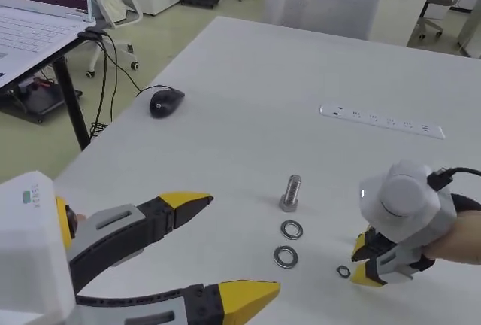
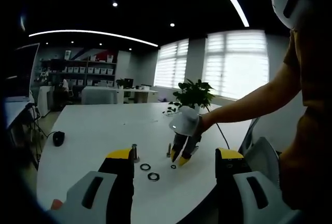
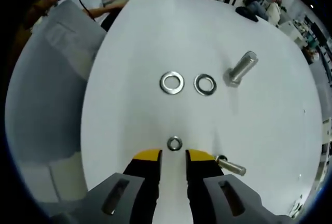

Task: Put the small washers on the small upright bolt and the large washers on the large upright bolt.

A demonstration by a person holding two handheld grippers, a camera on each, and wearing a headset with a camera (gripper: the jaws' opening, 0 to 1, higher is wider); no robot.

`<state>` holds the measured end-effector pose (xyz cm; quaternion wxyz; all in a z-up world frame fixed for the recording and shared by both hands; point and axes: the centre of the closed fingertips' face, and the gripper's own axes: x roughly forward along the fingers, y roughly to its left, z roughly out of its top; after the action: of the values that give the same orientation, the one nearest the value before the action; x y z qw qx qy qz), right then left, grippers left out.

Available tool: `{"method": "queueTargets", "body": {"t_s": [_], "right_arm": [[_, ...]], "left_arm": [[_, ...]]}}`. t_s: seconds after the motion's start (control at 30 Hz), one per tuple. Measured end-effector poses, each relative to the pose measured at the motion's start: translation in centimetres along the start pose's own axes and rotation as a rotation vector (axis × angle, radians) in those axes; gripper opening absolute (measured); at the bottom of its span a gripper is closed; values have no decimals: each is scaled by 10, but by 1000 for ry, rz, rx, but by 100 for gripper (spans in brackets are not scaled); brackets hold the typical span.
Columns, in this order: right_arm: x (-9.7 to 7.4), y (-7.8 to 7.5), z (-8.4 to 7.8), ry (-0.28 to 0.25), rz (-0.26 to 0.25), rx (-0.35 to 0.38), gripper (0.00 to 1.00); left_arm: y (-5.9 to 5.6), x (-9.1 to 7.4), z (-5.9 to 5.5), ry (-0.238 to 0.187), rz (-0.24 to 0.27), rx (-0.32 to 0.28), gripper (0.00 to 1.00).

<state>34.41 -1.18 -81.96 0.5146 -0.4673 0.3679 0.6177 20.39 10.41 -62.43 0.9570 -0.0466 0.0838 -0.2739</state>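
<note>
Right gripper view: right gripper [image 3: 173, 156] jaws slightly parted, empty, just behind small washer [image 3: 175, 143] lying flat on surface [image 3: 135, 37]; small bolt [image 3: 231, 166] beside one jaw. Straddle washer rim, pinch edge, lift level. Left gripper [image 1: 244, 244] jaws wide apart, empty

silver washers [image 1: 283, 229] and bolt [image 1: 291, 192], white table [image 1: 255, 92], black mouse [image 1: 166, 101], yellow-tipped left gripper [image 1: 244, 245]

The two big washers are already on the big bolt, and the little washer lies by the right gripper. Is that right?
Not quite. The two big washers lie flat beside the big bolt, not on it, as the head view shows. The little washer does lie by the right gripper.
</note>
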Motion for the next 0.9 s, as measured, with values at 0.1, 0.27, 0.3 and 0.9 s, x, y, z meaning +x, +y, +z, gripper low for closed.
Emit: {"method": "queueTargets", "body": {"t_s": [0.1, 0.27, 0.3, 0.9], "right_arm": [[2, -1, 3, 1, -5, 1, 20], [7, 0, 4, 8, 3, 2, 20], [8, 0, 3, 10, 3, 1, 21], [6, 0, 3, 18, 11, -50, 14]], "left_arm": [[0, -2, 1, -2, 7, 0, 63], [2, -4, 1, -3, 15, -2, 63], [2, -4, 1, -3, 16, -2, 63], [1, -1, -1, -2, 19, -8, 63]]}}
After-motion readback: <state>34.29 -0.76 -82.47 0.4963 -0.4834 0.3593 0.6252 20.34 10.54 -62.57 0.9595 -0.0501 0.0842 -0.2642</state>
